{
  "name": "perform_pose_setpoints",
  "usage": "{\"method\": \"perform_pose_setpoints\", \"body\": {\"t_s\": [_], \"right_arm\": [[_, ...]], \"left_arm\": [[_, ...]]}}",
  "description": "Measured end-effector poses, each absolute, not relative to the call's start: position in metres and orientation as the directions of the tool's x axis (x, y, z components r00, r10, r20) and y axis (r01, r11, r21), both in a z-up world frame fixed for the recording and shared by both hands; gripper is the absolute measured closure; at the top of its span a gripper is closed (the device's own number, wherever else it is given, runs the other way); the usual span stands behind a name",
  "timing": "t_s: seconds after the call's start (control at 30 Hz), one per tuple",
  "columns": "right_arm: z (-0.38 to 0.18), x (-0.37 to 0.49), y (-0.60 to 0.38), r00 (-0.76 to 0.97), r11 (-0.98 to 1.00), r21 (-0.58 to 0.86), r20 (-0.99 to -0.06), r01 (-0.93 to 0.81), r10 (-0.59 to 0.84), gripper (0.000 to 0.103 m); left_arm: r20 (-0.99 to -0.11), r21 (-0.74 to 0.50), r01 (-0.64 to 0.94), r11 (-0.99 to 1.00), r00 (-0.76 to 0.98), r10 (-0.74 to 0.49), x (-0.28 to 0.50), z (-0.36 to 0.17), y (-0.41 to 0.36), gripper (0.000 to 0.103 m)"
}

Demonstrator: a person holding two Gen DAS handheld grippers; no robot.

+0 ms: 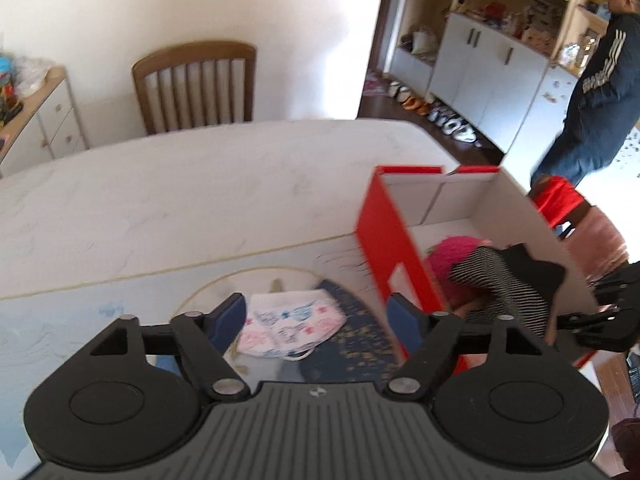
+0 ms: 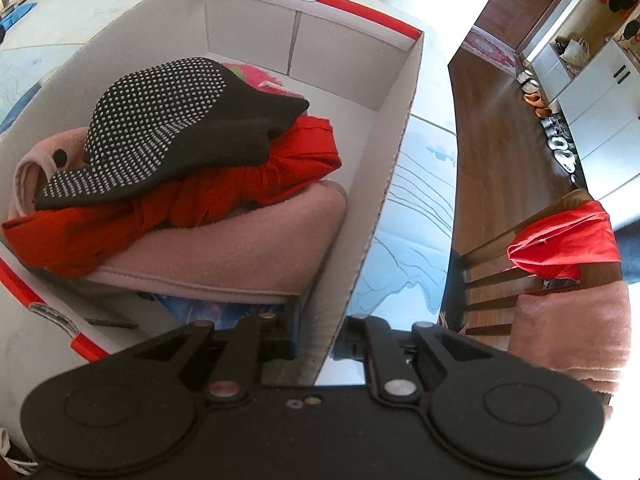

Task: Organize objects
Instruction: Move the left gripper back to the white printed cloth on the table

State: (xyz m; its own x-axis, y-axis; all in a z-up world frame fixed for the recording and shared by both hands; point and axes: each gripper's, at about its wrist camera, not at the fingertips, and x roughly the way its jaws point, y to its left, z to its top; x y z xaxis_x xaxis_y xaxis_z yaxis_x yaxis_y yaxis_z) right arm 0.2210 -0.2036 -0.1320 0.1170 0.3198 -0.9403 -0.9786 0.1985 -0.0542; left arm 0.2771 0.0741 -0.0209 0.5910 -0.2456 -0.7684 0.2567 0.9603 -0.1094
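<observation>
The left gripper [image 1: 316, 316] fills the bottom of its view, its blue fingers [image 1: 230, 318] spread wide with nothing between them. Just beyond, a small patterned cloth [image 1: 292, 326] lies on the table [image 1: 180, 196], partly over a dark blue mat [image 1: 352, 344]. To the right stands a red box [image 1: 384, 240] with white inner walls, holding a pile of clothes. In the right view, the right gripper [image 2: 316, 340] pinches the box's near side wall [image 2: 372, 220], one finger inside and one outside. Inside, a studded black cap [image 2: 168, 128] sits on a red garment [image 2: 240, 196] over pink fleece [image 2: 248, 256]. A person [image 1: 600, 92] stands by distant cabinets.
</observation>
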Motion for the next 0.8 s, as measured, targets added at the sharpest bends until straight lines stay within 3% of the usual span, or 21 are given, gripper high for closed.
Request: {"method": "perform_pose_setpoints", "body": {"t_s": [0.27,0.6,0.8], "right_arm": [[-0.134,0.222,-0.203,0.109,0.198,-0.047,-0.942,-0.979,0.316,0.091],[-0.135,0.224,-0.203,0.102,0.203,-0.039,-0.944,-0.978,0.313,0.091],[-0.137,0.226,-0.202,0.098,0.206,-0.033,-0.945,-0.978,0.313,0.091]], "left_arm": [[-0.818,-0.086,0.223,0.971,0.541,-0.197,0.301,-0.072,0.08,0.001],[-0.849,-0.107,0.134,0.985,0.504,-0.161,0.336,-0.118,0.065,0.001],[-0.865,-0.057,0.131,0.99,0.489,-0.115,0.344,-0.131,0.049,0.001]]}}
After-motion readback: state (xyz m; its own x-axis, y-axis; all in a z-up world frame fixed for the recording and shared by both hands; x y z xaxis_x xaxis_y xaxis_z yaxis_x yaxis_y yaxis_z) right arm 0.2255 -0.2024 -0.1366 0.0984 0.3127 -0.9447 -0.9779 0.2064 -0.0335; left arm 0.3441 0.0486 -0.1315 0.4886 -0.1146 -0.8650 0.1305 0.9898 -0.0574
